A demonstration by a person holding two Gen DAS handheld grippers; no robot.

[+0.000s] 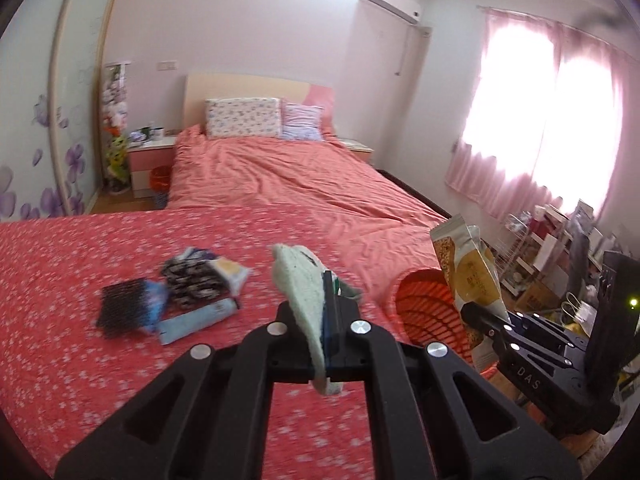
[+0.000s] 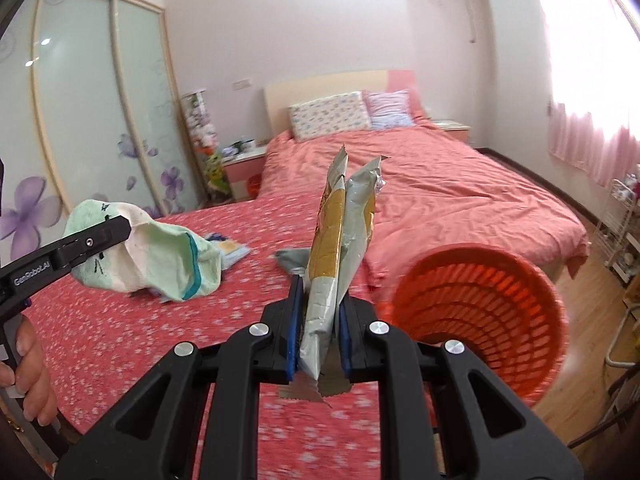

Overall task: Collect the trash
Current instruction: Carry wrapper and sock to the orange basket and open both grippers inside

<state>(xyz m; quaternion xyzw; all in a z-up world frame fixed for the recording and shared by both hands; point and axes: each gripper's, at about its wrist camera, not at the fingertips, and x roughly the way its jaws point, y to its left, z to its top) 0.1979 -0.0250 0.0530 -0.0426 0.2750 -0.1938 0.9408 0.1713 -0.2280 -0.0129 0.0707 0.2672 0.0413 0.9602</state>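
My left gripper (image 1: 326, 282) is shut on a pale green sock (image 1: 304, 284), which hangs above the red flowered bedspread (image 1: 80, 280). In the right wrist view the same sock (image 2: 160, 256) droops from the left gripper (image 2: 122, 228) at the left. My right gripper (image 2: 320, 296) is shut on an upright silver and yellow snack wrapper (image 2: 332, 236). The left wrist view shows that wrapper (image 1: 468, 264) in the right gripper (image 1: 470, 310). An orange slatted basket (image 2: 492, 296) lies tilted at the bed's edge, just right of the wrapper, its mouth facing me.
A small pile lies on the bedspread: a black mesh item (image 1: 122, 308), a blue tube (image 1: 196, 320), patterned cloth (image 1: 192, 280) and a packet (image 1: 230, 272). Beyond it is a bed with a coral quilt (image 1: 280, 176). Cluttered shelves (image 1: 552, 248) stand at the right. A hand (image 2: 32, 368) holds the left gripper.
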